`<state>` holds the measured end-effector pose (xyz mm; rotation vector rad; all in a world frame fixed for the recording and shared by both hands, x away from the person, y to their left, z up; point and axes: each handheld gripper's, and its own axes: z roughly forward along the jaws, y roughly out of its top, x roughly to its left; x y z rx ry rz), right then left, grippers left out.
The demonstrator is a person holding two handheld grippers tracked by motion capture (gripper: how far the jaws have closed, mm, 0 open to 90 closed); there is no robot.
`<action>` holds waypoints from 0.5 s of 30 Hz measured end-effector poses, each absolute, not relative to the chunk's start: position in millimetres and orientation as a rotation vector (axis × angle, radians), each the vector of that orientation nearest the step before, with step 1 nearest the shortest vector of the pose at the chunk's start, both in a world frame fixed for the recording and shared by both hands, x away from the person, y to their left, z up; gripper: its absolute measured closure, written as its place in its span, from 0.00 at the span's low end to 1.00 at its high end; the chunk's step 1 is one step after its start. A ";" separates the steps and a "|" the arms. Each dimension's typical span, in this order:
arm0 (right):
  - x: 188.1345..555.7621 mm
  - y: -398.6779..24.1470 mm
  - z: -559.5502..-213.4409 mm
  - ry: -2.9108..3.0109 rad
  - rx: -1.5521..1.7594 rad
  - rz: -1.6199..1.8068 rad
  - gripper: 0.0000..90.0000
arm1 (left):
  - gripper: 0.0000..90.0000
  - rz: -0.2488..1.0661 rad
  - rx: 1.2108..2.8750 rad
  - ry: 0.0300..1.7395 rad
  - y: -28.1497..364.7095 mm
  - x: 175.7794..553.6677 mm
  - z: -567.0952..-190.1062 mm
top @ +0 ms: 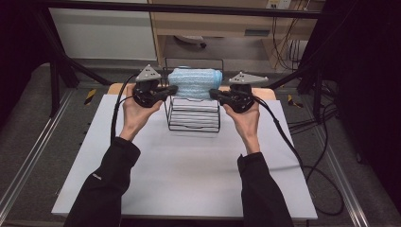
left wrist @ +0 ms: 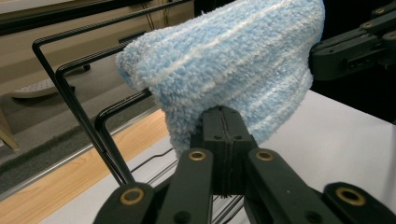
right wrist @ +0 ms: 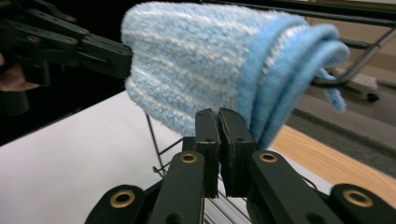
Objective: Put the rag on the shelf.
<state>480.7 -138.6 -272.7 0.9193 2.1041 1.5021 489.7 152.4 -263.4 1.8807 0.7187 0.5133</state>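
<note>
High view: blue towel (top: 195, 82) folded, lying over the top wires of a black wire rack (top: 194, 118), a little above the picture's centre, toward 12 o'clock on the white desk (top: 189, 165). Left tool (top: 171, 90) at the towel's 9 o'clock end, right tool (top: 213, 92) at its 3 o'clock end, each held in one hand, both touching the cloth. Black cables trailing from both tools toward 6 o'clock.

Left gripper view: jaws pressed together with no gap visible, tips against the lower edge of the towel (left wrist: 233, 65); probably pinching a fold of cloth, but the exact hold hidden by the fluffy pile. Rack wires (left wrist: 74, 93) at 9 o'clock. Other tool (left wrist: 350, 51) at 2 o'clock, touching the far end of the towel.

Right gripper view: jaws narrow, nearly together, tips at the lower edge of the towel (right wrist: 201, 60), near the folded blue border at 3 o'clock. Cloth between the tips not clear enough to tell. Other tool (right wrist: 107, 53) at 10 o'clock, on the far end.
</note>
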 end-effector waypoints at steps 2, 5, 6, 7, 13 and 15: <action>481.8 -139.3 -276.4 2.094 0.916 1.506 0.94 | 1.00 0.517 1.877 0.717 152.1 489.7 -263.6; 480.8 -139.7 -277.9 2.089 0.904 1.512 0.91 | 1.00 0.518 1.874 0.715 152.9 488.9 -263.3; 480.0 -140.0 -277.7 2.086 0.897 1.512 0.90 | 1.00 0.514 1.871 0.716 153.5 488.3 -263.0; 478.9 -140.5 -277.0 2.084 0.896 1.516 0.88 | 0.99 0.509 1.866 0.717 154.2 487.6 -262.6; 470.5 -146.8 -270.7 2.071 0.882 1.546 0.72 | 0.90 0.493 1.840 0.742 162.5 480.8 -255.7; 467.4 -149.9 -268.3 2.059 0.882 1.548 0.65 | 0.85 0.500 1.839 0.751 165.5 477.1 -252.7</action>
